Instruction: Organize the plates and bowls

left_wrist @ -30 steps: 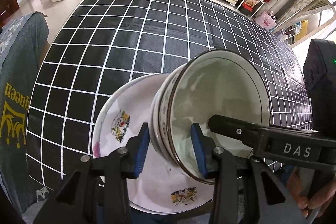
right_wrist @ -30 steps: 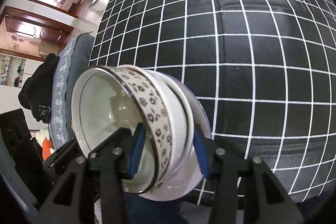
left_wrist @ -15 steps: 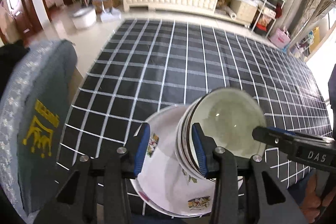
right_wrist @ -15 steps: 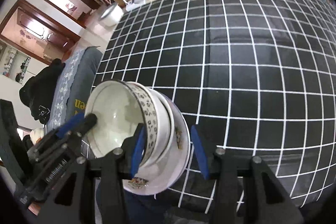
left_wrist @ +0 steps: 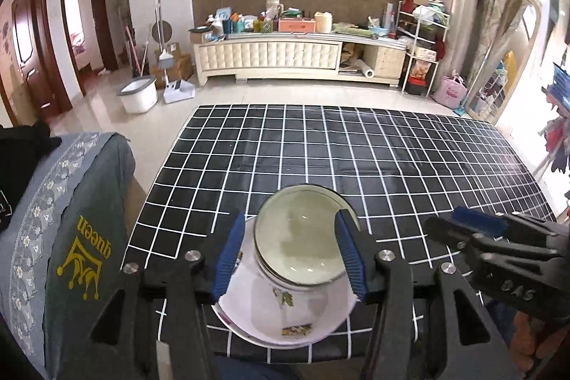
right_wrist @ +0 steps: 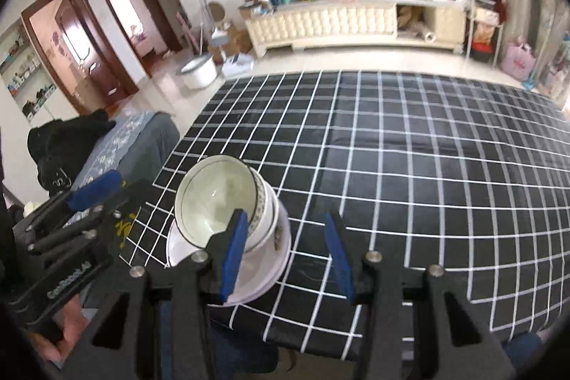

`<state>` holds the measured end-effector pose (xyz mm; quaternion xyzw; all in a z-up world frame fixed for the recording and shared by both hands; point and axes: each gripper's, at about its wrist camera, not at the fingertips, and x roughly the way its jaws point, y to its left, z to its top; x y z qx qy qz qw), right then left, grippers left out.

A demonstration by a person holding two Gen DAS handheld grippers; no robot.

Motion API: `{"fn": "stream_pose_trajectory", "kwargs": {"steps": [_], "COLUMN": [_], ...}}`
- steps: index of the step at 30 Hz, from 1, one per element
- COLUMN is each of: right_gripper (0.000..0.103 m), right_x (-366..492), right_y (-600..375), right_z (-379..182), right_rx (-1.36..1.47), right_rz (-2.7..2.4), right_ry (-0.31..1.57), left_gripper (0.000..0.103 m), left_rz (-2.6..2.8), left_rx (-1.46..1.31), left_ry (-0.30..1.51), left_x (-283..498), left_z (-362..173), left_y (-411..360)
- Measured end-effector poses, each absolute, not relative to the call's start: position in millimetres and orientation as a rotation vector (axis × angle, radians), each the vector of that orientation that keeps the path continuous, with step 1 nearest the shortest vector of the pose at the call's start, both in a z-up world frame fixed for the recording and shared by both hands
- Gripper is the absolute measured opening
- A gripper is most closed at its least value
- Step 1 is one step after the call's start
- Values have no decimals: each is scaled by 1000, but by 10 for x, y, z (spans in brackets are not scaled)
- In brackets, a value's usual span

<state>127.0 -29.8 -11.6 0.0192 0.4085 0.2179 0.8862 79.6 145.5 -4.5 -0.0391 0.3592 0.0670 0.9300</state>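
Note:
A stack of nested bowls stands on a white flowered plate near the front edge of the black checked table. The top bowl has a dark patterned rim band. My left gripper is open and empty, drawn back above the stack, fingers either side of it in view. My right gripper is open and empty, just right of the stack of bowls and the plate. The right gripper also shows at the right in the left wrist view; the left gripper shows at the left in the right wrist view.
A chair with a grey cover printed "queen" stands at the table's left. A black garment lies on it. A cream sideboard with clutter, a shelf rack and a white bucket stand across the floor.
Both grippers let go of the bowl stack and drew back and up. The stack now stands upright on the plate instead of tilted between the fingers.

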Motion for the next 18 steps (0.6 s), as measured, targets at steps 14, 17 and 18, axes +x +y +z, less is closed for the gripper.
{"fn": "stream_pose_trajectory", "kwargs": {"steps": [14, 17, 18], "right_gripper": [92, 98, 99], "right_x": [336, 168, 107], "right_y": [-704, -812, -849], "right_z": [373, 434, 453], "right_rx": [-102, -99, -92], "right_rz": [334, 315, 309], "right_ry": [476, 404, 382], "left_gripper": [84, 98, 103], "left_rz": [166, 150, 145], "left_rx": [-36, -15, -11], "left_ry": [544, 513, 502], "left_x": [-25, -229, -292], "left_z": [245, 317, 342], "left_y": [992, 871, 827]}}
